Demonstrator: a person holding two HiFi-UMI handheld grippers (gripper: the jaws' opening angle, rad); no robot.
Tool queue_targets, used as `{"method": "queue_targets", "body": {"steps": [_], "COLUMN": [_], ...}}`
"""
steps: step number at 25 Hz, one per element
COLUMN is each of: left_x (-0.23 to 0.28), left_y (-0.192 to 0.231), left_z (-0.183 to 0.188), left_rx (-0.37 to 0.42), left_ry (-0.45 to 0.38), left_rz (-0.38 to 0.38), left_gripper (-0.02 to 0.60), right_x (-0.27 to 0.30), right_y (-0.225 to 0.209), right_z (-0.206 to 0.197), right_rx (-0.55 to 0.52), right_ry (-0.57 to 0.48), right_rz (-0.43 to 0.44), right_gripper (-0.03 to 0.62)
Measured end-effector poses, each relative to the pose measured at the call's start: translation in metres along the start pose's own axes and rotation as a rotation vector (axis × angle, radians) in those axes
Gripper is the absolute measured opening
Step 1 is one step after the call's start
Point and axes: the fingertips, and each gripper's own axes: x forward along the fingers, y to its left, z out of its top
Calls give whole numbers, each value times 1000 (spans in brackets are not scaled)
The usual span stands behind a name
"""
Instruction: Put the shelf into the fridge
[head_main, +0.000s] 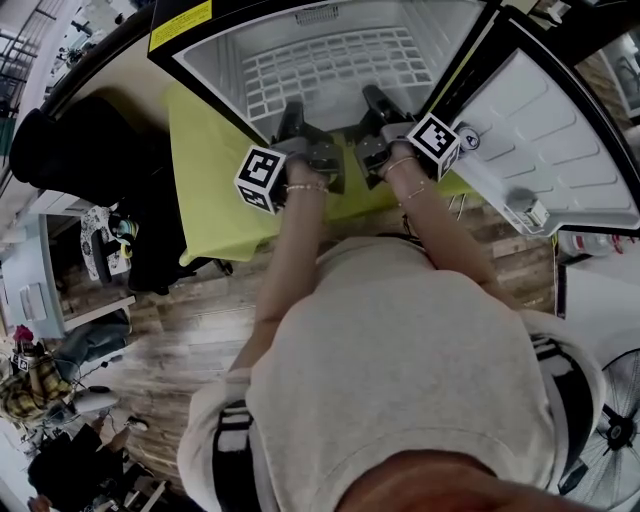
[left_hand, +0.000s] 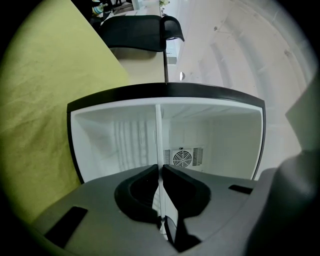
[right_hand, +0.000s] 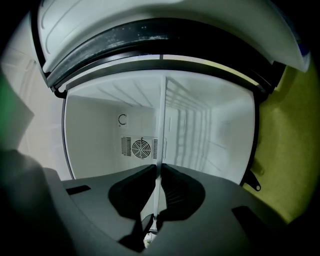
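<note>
White wire shelf (head_main: 340, 62) sits inside the open fridge (head_main: 215, 55), its front edge pinched by the left gripper (head_main: 291, 115) and the right gripper (head_main: 374, 102), 2 grips side by side. Yellow label (head_main: 181, 25) on the fridge rim: print too small to read. Round fan grille (left_hand: 182, 158) at the back.
</note>
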Motion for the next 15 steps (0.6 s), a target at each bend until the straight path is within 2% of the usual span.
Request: {"method": "queue_targets", "body": {"steps": [15], "left_x": [19], "left_y": [-1], "left_z": [7], "left_rx": [7], "left_ry": [-23], "left_rz": [1], "left_gripper": [38], "right_x": [20], "right_y": [-1], "right_z": [5], "right_rx": [11], "right_ry": [-1], "right_rz": [-11], "right_gripper": [37]}}
